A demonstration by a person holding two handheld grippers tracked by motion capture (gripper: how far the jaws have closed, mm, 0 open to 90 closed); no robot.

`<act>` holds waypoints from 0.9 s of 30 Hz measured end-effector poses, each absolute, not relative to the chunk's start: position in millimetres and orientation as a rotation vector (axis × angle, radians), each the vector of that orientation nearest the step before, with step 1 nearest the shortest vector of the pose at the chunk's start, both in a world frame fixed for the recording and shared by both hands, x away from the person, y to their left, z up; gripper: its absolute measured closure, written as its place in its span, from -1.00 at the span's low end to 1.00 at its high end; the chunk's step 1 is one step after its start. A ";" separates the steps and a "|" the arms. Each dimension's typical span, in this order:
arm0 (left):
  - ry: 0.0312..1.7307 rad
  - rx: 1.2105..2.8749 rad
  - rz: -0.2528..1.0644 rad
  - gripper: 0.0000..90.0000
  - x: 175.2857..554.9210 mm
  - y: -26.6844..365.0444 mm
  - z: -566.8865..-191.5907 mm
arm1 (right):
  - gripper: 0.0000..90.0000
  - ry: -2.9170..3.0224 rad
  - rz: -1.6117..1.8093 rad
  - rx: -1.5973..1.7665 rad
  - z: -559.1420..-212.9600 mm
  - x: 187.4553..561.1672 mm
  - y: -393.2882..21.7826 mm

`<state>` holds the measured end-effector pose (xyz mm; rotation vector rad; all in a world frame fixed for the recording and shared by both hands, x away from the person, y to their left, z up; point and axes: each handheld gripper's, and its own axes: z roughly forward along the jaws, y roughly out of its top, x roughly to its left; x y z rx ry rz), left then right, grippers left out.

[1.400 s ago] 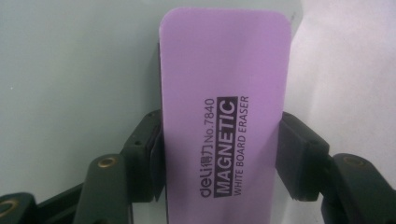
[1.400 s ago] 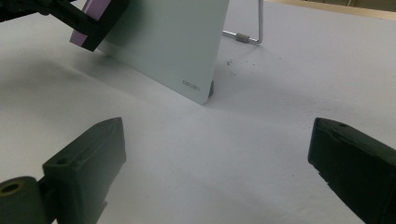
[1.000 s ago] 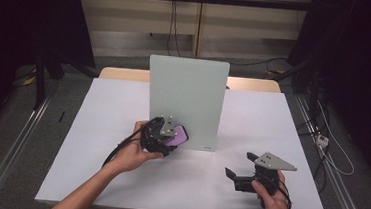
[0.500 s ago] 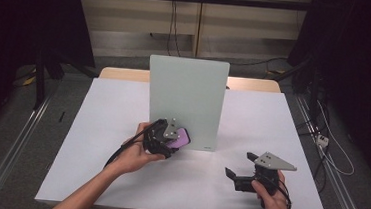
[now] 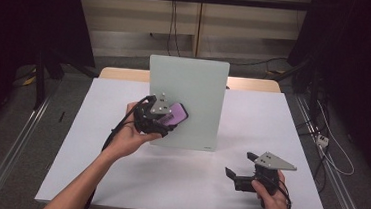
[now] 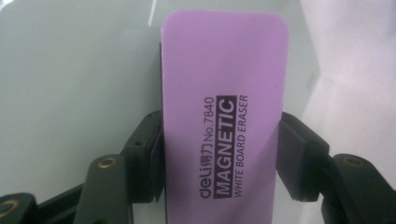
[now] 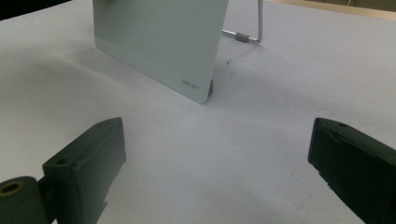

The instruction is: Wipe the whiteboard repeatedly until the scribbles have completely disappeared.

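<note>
Grippers: two, one in each hand.
Left gripper: clenched on the eraser, its jaws pressing the two long sides; raised off the table, at the board's face.
Right gripper: released, jaws spread wide with bare table between them; low over the table near its front edge.
Erasers: one, purple, held lengthwise between the left jaws, most of its length sticking out past their tips, its printed side towards that gripper's camera.
Boards: one, pale glass, standing upright near mid-table on a wire stand behind it; the eraser is against or just off its face, I cannot tell which.
Tables: one, white top.
Board edges: the left gripper is in front of the board's left half, below its top edge; the lower right corner lies ahead of the right jaws, well apart.
Open room, left: bare board face above and to the right of the eraser; bare table below the gripper.
Open room, right: bare table ahead and on both sides of the open jaws, up to the board's foot.
</note>
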<state>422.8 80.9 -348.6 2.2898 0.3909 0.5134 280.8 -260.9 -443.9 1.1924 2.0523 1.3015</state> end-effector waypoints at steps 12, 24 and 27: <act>0.505 2.147 0.605 -0.10 432.0 109.6 -320.6 | -0.91 2.053 1.300 1.192 -444.0 281.3 -260.5; 0.329 2.362 0.625 -0.09 412.1 94.1 -366.9 | -0.91 2.053 1.300 1.208 -443.9 281.1 -260.4; 0.289 2.427 0.562 -0.09 409.4 90.4 -380.1 | -0.91 2.058 1.296 1.199 -444.1 281.1 -259.7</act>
